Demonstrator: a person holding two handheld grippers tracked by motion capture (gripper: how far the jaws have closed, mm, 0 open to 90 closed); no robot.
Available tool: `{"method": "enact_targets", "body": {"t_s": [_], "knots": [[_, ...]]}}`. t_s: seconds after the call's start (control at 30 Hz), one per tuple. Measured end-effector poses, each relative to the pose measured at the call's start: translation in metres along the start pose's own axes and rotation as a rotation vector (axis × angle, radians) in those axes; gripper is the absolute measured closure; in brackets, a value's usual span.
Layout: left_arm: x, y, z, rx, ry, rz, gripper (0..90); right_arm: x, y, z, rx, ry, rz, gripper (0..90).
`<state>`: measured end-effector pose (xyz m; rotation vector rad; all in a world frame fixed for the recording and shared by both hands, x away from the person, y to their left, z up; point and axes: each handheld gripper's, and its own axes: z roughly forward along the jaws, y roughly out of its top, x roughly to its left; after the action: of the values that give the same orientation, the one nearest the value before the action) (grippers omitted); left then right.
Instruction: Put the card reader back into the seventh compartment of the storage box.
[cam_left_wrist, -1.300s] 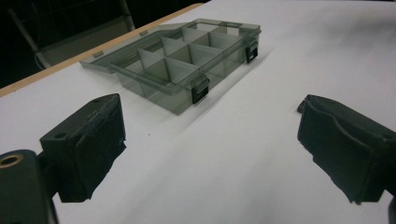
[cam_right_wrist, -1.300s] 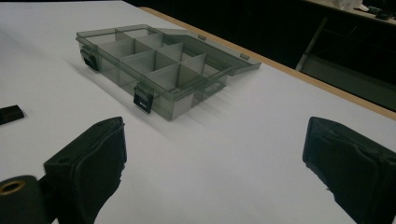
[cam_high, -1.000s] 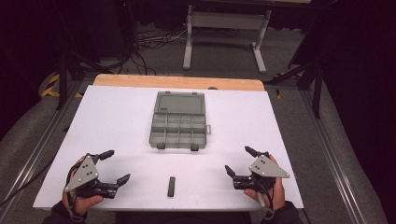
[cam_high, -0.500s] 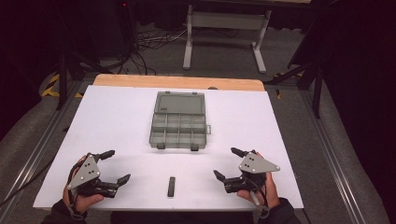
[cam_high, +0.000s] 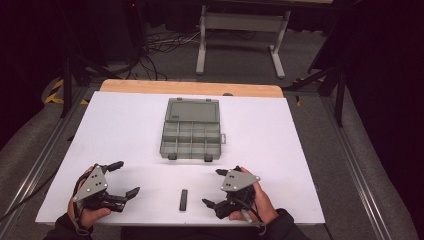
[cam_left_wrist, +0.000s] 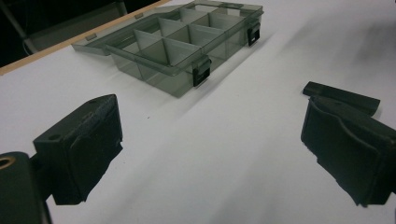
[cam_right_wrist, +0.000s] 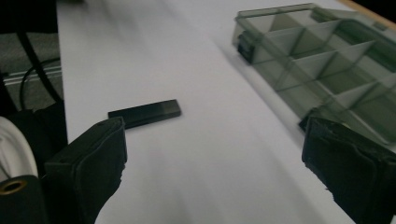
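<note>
black stick (cam_high: 183, 199) lies on the white tabletop (cam_high: 125, 130); the right claw (cam_high: 218, 190), released and empty, has slid leftward toward it, likely lining up a grasp. left claw (cam_high: 123, 179) released too.

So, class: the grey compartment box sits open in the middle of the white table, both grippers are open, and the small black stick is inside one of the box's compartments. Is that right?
Not quite. The small black stick is not in the box; it lies flat on the white table, between the left gripper and the right gripper, as the high view shows. The rest stands: the box is open and both grippers are open.
</note>
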<state>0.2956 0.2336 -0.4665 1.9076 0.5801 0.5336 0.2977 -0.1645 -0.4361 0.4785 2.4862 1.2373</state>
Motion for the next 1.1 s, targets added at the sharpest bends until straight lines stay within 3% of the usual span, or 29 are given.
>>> {"method": "enact_targets", "body": {"t_s": [0.13, 0.23, 0.4, 0.67, 1.1], "knots": [[0.001, -0.001, 0.0, 0.002, 0.002, -0.003, 6.0, 0.006, 0.004, 0.012, 0.023, 0.05, -0.012, 7.6], [0.001, -0.002, 0.001, 0.012, 0.008, -0.008, 6.0, 0.012, 0.008, 0.026, 0.048, 0.123, -0.02, 7.5], [0.002, 0.001, 0.004, 0.005, 0.002, -0.001, 6.0, 0.021, 0.007, 0.047, 0.1, 0.175, -0.043, 7.3], [0.002, 0.002, 0.014, 0.022, -0.024, 0.019, 6.0, 0.024, 0.01, 0.065, 0.147, 0.206, -0.084, 6.6], [0.0, 0.0, 0.007, 0.025, -0.025, 0.015, 6.0, 0.019, 0.015, 0.084, 0.194, 0.244, -0.087, 8.7]]}}
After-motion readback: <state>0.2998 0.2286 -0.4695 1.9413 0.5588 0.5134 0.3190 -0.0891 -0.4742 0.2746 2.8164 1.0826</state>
